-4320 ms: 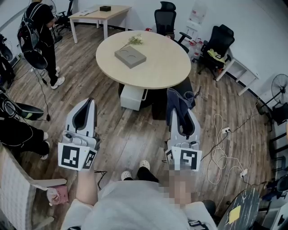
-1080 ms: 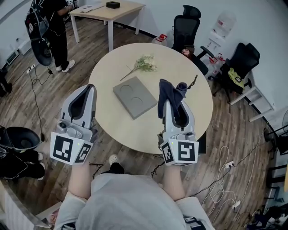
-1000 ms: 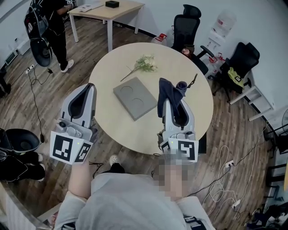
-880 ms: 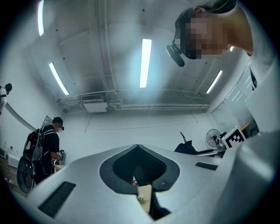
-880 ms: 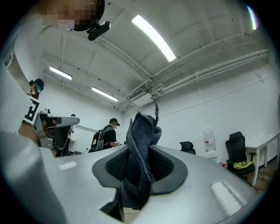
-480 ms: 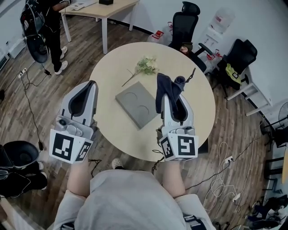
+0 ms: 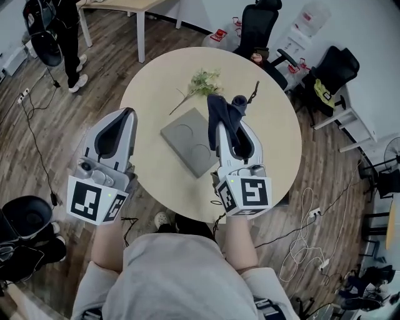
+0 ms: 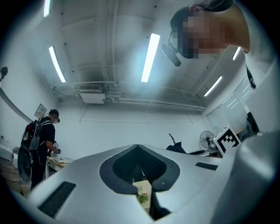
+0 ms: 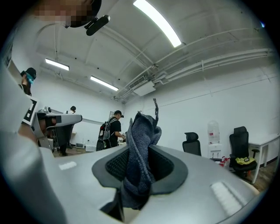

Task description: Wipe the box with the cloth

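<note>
A flat grey box (image 7: 186,144) with two round hollows lies on the round beige table (image 7: 150,69); its right end is hidden behind my right gripper. My right gripper (image 7: 226,127) is shut on a dark blue cloth (image 7: 220,111), which sticks up out of the jaws and hangs above the box's right part. In the right gripper view the cloth (image 9: 141,144) fills the gap between the jaws. My left gripper (image 7: 127,114) hovers over the table's left edge, left of the box, its jaws together with nothing in them.
A sprig of flowers (image 7: 201,82) lies on the table behind the box. Black office chairs (image 7: 257,15) stand beyond the table, with another one (image 7: 334,69) to the right. A person (image 7: 53,25) stands at the far left. Cables (image 7: 306,219) trail on the wooden floor at right.
The person has walked up to the table. Both grippers now reach over its near part, and the right gripper with the cloth has come over the box's right end.
</note>
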`<state>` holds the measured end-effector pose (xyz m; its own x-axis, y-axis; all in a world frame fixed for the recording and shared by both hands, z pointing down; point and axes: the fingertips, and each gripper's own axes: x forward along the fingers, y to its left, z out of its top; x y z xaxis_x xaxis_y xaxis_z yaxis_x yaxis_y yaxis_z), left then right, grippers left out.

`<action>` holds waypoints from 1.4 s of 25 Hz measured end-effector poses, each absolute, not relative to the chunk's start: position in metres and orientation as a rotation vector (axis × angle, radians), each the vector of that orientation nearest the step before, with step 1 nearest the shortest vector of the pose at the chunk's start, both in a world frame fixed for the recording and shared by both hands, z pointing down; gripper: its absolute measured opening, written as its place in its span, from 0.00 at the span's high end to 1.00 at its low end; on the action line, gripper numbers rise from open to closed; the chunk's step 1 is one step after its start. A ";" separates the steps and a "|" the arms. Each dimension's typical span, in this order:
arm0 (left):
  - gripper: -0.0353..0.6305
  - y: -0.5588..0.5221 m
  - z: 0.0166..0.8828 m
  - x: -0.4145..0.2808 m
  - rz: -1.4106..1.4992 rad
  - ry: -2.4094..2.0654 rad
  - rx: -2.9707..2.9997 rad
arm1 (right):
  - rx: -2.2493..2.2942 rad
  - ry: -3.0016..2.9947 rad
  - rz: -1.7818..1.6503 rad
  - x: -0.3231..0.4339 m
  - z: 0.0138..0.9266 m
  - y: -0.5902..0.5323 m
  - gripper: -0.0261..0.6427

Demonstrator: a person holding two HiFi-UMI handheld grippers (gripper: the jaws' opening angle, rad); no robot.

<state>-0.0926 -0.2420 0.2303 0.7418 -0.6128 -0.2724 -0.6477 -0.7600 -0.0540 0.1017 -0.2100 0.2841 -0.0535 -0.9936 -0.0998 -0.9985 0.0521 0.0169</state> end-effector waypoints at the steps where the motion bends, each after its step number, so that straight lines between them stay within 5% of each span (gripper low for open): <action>1: 0.94 -0.245 0.234 -0.092 0.355 1.022 -2.802 | -2.116 2.251 0.103 0.100 0.290 -0.215 0.78; 35: 0.94 -0.275 0.293 -0.103 0.214 1.390 -2.778 | -1.682 3.058 -0.788 0.027 0.543 -0.334 0.77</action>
<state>-0.1027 -0.2749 0.2934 0.5921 -0.7946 -0.1346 -0.7983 -0.6011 0.0368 0.0274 -0.3343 0.5433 -0.4850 -0.6728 0.5587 -0.8590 0.4862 -0.1601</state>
